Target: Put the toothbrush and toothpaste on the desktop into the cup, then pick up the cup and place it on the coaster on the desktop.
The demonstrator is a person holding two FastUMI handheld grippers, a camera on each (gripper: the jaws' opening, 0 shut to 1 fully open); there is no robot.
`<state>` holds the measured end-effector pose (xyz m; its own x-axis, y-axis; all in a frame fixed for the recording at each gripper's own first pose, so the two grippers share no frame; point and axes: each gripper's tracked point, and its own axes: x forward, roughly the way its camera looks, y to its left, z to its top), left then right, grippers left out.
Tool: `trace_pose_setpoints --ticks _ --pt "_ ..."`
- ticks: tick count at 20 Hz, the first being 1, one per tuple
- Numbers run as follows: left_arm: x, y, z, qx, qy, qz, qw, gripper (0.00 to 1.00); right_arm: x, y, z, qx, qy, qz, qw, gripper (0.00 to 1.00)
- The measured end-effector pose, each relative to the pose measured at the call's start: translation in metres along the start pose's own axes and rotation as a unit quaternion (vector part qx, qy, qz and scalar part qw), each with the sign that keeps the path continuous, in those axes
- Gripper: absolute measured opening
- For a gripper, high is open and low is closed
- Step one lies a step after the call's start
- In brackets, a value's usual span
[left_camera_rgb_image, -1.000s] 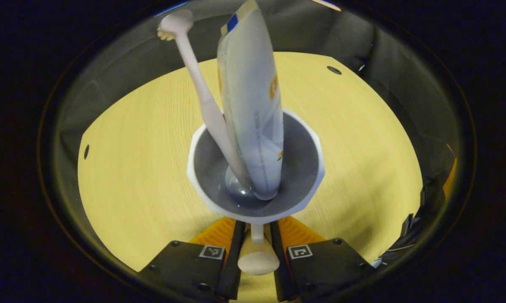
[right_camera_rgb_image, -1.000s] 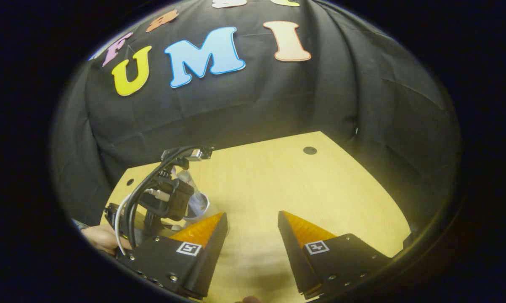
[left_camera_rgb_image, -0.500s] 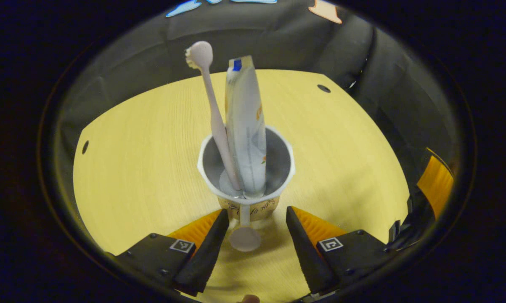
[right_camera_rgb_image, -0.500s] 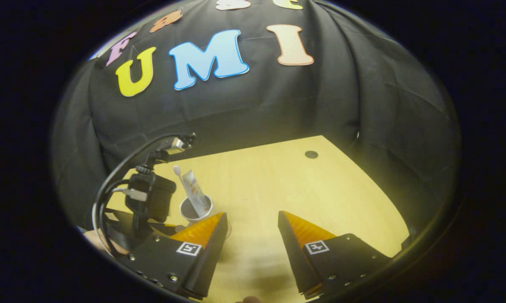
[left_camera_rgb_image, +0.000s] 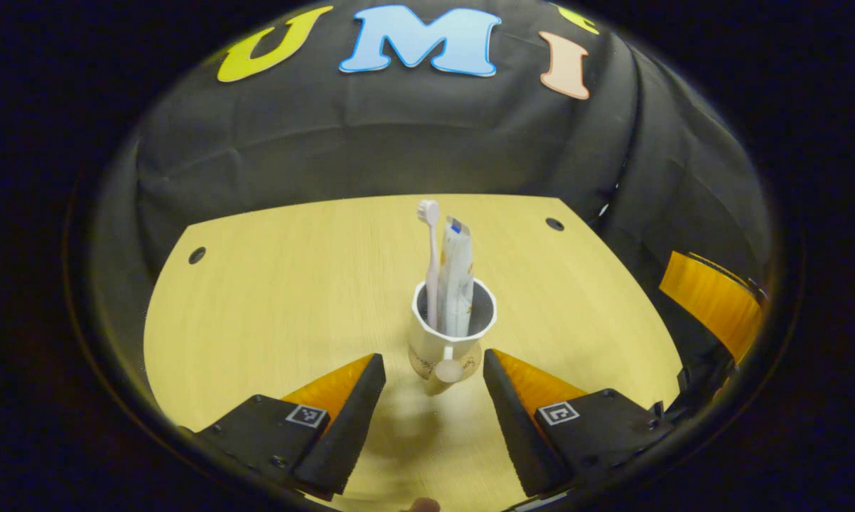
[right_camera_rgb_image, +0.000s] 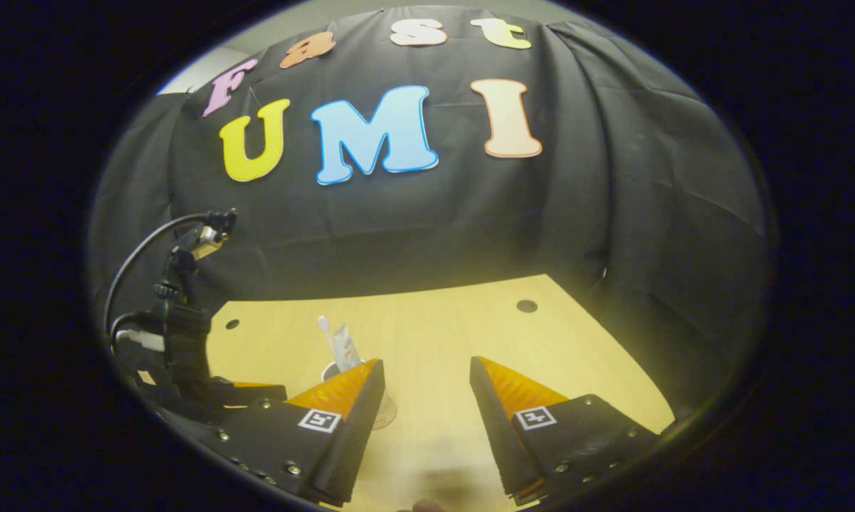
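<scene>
A white cup (left_camera_rgb_image: 450, 340) stands upright on the wooden desktop (left_camera_rgb_image: 278, 299), its handle toward me. A pale toothbrush (left_camera_rgb_image: 431, 256) and a toothpaste tube (left_camera_rgb_image: 457, 274) stand inside it. My left gripper (left_camera_rgb_image: 433, 359) is open, its fingers a little short of the cup on either side of the handle, touching nothing. My right gripper (right_camera_rgb_image: 426, 361) is open and holds nothing. In the right gripper view, one of its fingers hides the lower part of the cup (right_camera_rgb_image: 330, 370). A faint round coaster rim (right_camera_rgb_image: 386, 414) shows beside that finger; whether the cup rests on it I cannot tell.
Small dark holes (left_camera_rgb_image: 554, 224) mark the desktop near its far corners. The black cloth wall (left_camera_rgb_image: 399, 142) closes the back and sides. The left gripper's body with cables (right_camera_rgb_image: 178, 341) rises at the left of the right gripper view. The right gripper's finger (left_camera_rgb_image: 711, 302) shows at the right edge.
My left gripper let go of the cup's handle, opened and drew back; the cup now stands free and farther off. The right gripper stayed open and tilted up slightly.
</scene>
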<state>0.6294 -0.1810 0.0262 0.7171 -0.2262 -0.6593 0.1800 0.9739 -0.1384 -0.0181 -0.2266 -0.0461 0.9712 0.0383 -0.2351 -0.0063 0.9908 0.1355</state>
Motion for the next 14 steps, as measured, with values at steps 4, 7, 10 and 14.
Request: trace_pose_setpoints --ticks 4,7,10,14 --pt "-0.045 0.01 0.023 -0.005 -0.062 0.011 0.998 0.92 -0.021 0.006 0.016 -0.017 -0.039 0.002 0.999 0.74" --pt "-0.071 0.012 0.036 -0.004 -0.108 0.016 0.994 0.92 -0.033 0.013 0.027 -0.028 -0.067 0.004 0.997 0.74" --pt "-0.088 0.015 0.049 0.004 -0.156 0.02 0.988 0.92 -0.045 0.019 0.036 -0.039 -0.092 0.006 0.995 0.74" --pt "-0.106 0.012 0.06 0.01 -0.209 0.019 0.978 0.92 -0.058 0.024 0.04 -0.049 -0.108 0.007 0.993 0.74"
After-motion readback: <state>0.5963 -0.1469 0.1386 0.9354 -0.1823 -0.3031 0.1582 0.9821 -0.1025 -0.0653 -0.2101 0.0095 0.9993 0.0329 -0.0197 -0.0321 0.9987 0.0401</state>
